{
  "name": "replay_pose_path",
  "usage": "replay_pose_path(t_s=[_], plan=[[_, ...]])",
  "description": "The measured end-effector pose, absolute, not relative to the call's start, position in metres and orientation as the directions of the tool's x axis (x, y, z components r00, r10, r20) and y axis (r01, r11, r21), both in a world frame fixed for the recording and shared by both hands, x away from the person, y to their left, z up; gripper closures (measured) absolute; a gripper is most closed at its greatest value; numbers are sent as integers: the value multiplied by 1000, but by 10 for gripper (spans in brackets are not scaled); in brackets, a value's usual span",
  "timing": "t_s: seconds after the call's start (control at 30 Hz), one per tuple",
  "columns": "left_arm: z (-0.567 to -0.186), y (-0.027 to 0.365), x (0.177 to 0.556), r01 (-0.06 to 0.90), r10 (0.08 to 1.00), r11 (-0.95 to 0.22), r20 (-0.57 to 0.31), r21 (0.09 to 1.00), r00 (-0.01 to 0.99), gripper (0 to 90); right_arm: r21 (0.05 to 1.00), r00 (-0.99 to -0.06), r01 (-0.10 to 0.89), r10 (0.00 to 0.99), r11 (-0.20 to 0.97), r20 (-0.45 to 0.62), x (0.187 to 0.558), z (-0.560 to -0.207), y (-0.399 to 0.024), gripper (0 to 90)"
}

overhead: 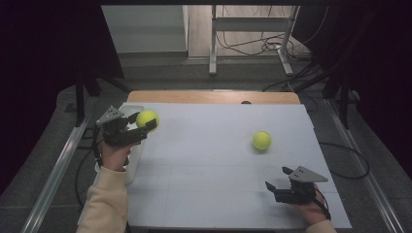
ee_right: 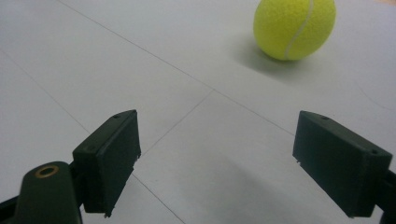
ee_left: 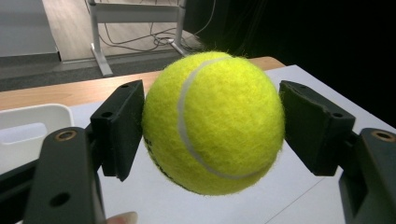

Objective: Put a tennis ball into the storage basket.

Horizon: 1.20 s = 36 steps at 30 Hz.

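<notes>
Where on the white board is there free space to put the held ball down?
The middle of the white board is bare, between the left gripper holding one tennis ball and the loose tennis ball. The near strip beside the right gripper is bare too. The left edge is crowded by the white tray.

Left tool (overhead: 142, 127) raised and clamped; right tool (overhead: 278, 177) low, jaws apart.

White table surface (overhead: 209, 160): bare across centre and near side. Obstacles: one tennis ball (overhead: 262, 140) right of centre, lying ahead of the wide-spread right gripper (overhead: 281, 178); white tray (ee_left: 28, 128) at left edge.
</notes>
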<state>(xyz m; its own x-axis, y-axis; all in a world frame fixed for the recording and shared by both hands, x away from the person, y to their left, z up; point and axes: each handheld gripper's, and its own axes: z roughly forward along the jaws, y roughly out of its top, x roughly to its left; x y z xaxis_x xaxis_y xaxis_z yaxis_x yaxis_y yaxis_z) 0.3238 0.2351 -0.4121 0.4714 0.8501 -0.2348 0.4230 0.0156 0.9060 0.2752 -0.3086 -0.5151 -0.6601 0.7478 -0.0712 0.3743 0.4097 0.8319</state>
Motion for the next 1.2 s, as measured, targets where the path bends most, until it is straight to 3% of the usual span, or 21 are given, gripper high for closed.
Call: replay_pose_path(t_s=[1.2], plan=[[-420, 269, 325, 429, 912, 55, -220, 902, 345, 268, 830, -659, 376, 748, 412, -73, 276, -516, -309, 154]])
